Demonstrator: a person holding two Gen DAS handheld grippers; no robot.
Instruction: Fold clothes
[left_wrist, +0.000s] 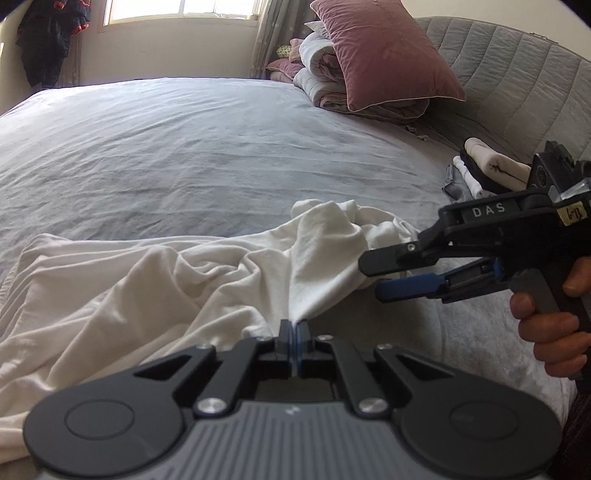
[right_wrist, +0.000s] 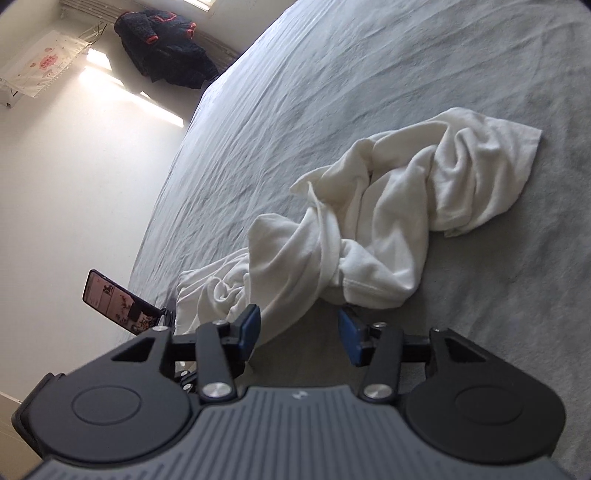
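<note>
While lying crumpled across the near part of the grey bed (left_wrist: 184, 147), white garment (left_wrist: 166, 280) stretches as a long twisted band, long axis running sideways in front of the person, one end toward the stack of folded clothes (left_wrist: 487, 170), the other trailing off to the opposite side. Left hand-held gripper (left_wrist: 294, 325) clamped tight on a pinch of the cloth at the near edge, jaws fully together, fabric pulled into a taut ridge rising from that pinch. Right hand-held gripper (right_wrist: 299, 332) just beside the bunched end nearest the stack, jaws spread wide, holding nothing, one blue pad (right_wrist: 248, 328) close against the cloth and possibly brushing it. Judged nearer that knotted end: the right one, with the bundle directly ahead of its fingers.
</note>
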